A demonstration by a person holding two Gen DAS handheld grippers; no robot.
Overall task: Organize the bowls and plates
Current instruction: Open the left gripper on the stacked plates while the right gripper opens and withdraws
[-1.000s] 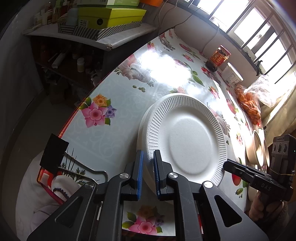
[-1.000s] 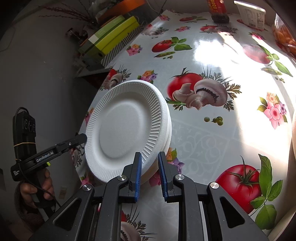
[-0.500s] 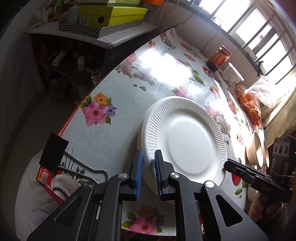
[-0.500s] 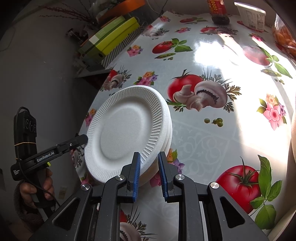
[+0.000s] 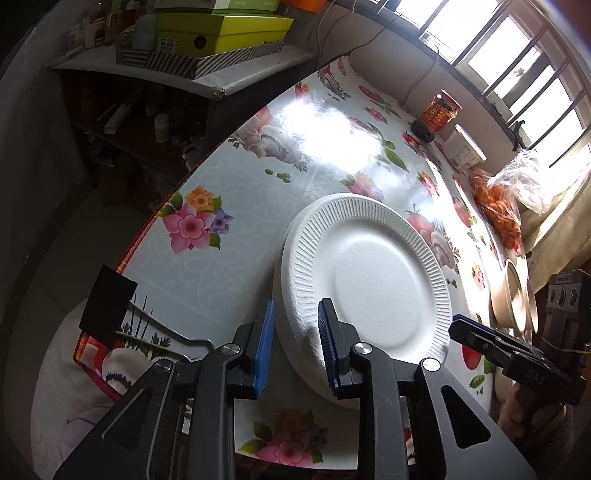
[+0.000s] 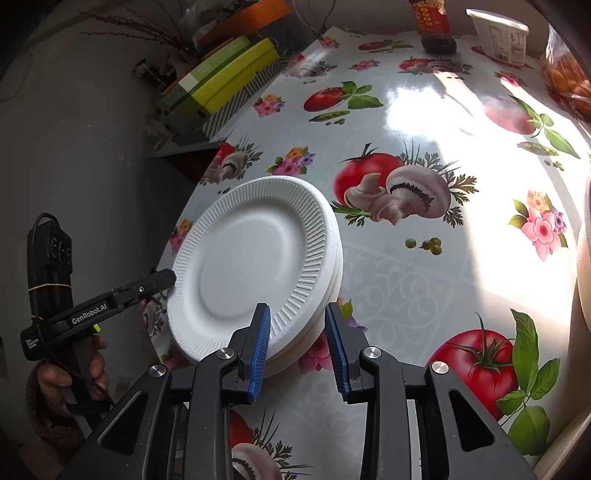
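Observation:
A stack of white foam plates [image 5: 369,280] lies on the flowered table; it also shows in the right wrist view [image 6: 255,266]. My left gripper [image 5: 295,332] is open, its blue pads either side of the stack's near rim. My right gripper [image 6: 297,339] is open too, its pads astride the opposite rim. Each gripper shows in the other's view: the right gripper [image 5: 491,343] at the stack's right edge, the left gripper [image 6: 162,278] at its left edge. Beige bowls [image 5: 513,299] stand at the right table edge.
The table's left edge [image 5: 147,229] is close to the stack, with a shelf of yellow boxes [image 5: 218,33] beyond. A red jar [image 5: 439,114], a white tub [image 5: 465,147] and a bag of oranges [image 5: 498,210] stand along the window side.
Both grippers were shut on the top plate's rim and have opened. The plate has come down onto the stack.

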